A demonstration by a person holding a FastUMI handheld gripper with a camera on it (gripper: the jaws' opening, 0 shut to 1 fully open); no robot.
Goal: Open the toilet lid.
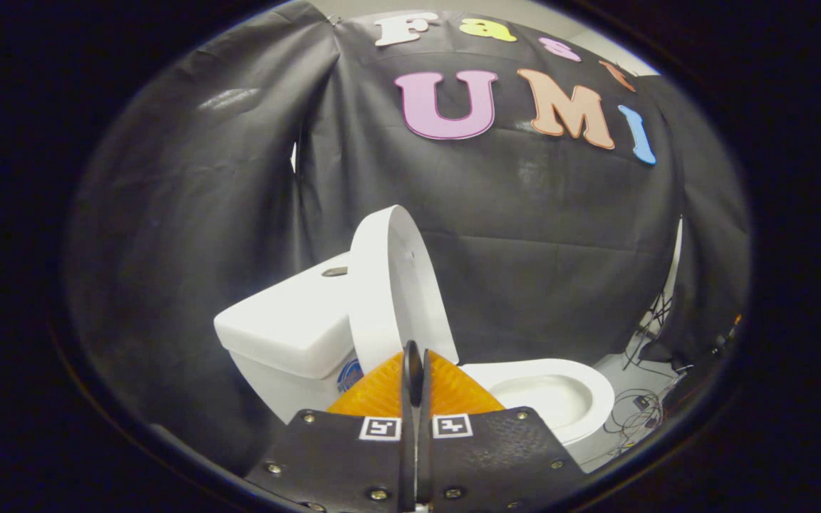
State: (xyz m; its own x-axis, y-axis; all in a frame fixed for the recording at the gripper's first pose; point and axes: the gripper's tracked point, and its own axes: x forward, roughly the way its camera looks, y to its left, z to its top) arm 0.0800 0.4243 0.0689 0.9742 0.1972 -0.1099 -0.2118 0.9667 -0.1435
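Lid [393, 285] stands raised beside the tank [289, 328], just beyond our tool [414, 370], whose orange fingers [382, 392] are pressed together on nothing; we judge the lid could drop back onto the bowl [560, 395] if nudged forward

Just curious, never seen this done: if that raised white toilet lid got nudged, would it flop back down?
Probably not easily: the white oval plastic toilet lid stands upright, close against the white ceramic tank. It looks stiff, smooth, likely slippery. The tool, orange fingers closed together, sits just before its lower edge, gripping nothing.
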